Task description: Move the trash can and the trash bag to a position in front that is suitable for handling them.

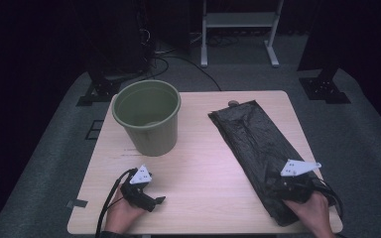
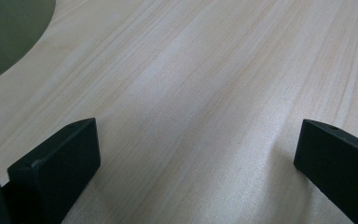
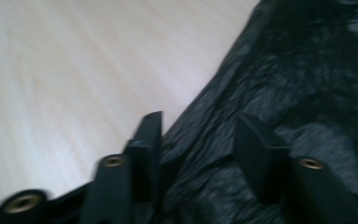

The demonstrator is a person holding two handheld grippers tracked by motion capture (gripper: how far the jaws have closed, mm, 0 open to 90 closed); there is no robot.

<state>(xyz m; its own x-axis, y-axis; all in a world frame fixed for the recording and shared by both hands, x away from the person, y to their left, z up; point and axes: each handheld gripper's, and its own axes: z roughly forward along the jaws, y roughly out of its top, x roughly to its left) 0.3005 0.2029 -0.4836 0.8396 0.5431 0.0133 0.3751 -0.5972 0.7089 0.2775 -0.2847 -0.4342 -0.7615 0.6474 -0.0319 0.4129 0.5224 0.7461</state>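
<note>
**Two hand-held grippers, one bag, one bucket on a bench**

Nearest, at the bench's (image 1: 203, 163) front edge, two hands each hold one hand-held gripper. The left hand-held gripper (image 1: 151, 201) rests on bare wood, its jaws wide apart with nothing between them. The right hand-held gripper (image 3: 198, 140) sits on the near end of one black plastic bag (image 1: 258, 144), jaws partly apart with crumpled plastic bunched between them. The bag lies flat, running diagonally toward the far edge. Farther left stands one green bucket (image 1: 151, 134), upright.
</note>
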